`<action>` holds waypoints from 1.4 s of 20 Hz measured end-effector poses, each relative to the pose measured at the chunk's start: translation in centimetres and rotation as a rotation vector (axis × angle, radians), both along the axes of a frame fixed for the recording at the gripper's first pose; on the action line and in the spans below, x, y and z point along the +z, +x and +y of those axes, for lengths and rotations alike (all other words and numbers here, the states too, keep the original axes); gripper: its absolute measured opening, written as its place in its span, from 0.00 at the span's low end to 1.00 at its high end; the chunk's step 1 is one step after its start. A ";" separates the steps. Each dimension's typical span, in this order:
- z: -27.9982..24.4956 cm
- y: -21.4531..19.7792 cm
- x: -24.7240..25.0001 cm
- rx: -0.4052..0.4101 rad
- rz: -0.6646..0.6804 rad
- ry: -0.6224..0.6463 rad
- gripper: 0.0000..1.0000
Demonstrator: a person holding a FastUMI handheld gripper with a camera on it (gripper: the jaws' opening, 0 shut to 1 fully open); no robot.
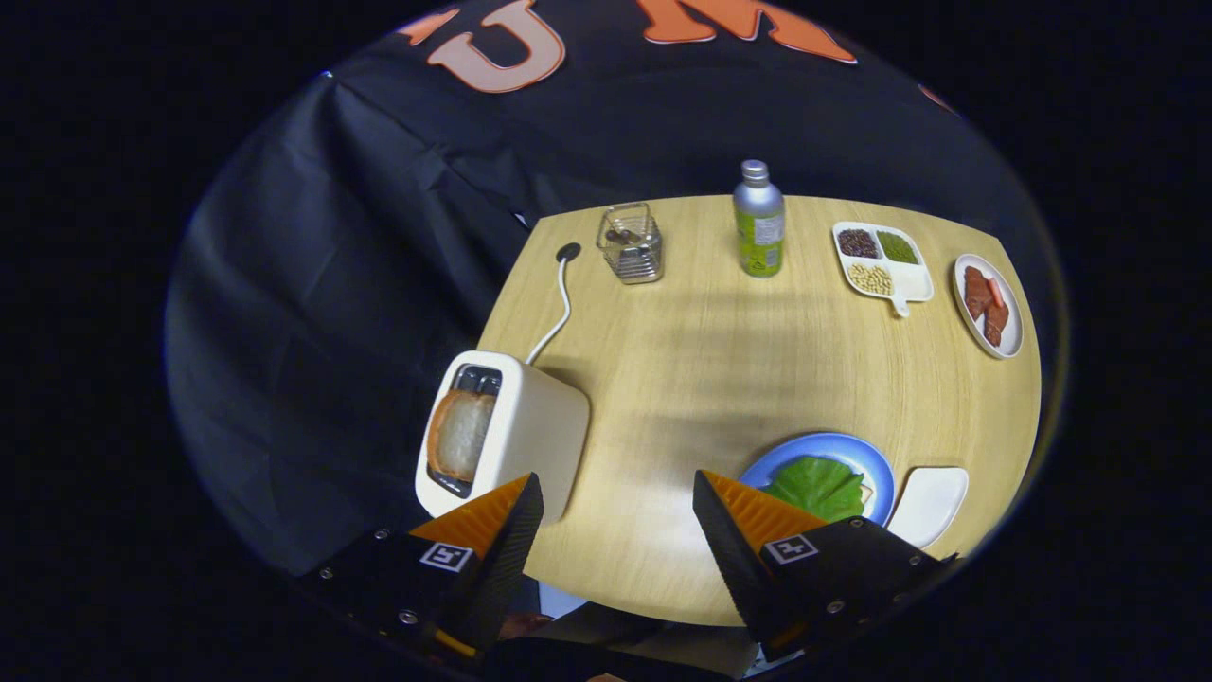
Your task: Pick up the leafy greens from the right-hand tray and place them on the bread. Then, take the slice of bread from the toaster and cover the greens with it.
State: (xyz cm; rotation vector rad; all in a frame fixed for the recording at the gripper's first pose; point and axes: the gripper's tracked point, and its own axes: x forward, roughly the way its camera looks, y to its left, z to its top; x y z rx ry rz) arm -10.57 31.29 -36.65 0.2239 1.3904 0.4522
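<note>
The claw [617, 500] hangs above the table [701, 369] with fingers spread wide and nothing between them. Just ahead of one finger, leafy greens [816, 486] lie on the blue plate [822, 448]; by the other stands the toaster [502, 436], holding a bread slice [461, 434].

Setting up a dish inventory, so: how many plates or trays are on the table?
4: the blue plate under the greens, white tray beside it, divided tray and meat plate far right. Open claw empty.
</note>
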 end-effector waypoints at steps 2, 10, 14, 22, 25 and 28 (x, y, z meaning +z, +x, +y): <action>2.9 0.5 1.3 0.017 -0.013 0.012 0.96; 11.5 -0.7 2.2 0.078 0.050 -0.016 0.96; 14.5 -0.9 2.0 0.100 0.084 -0.021 0.94; 16.2 -1.5 -2.4 0.125 0.151 -0.153 0.78; 16.2 -1.4 -4.1 0.136 0.165 -0.205 0.69; 16.2 -1.4 -5.9 0.150 0.168 -0.269 0.58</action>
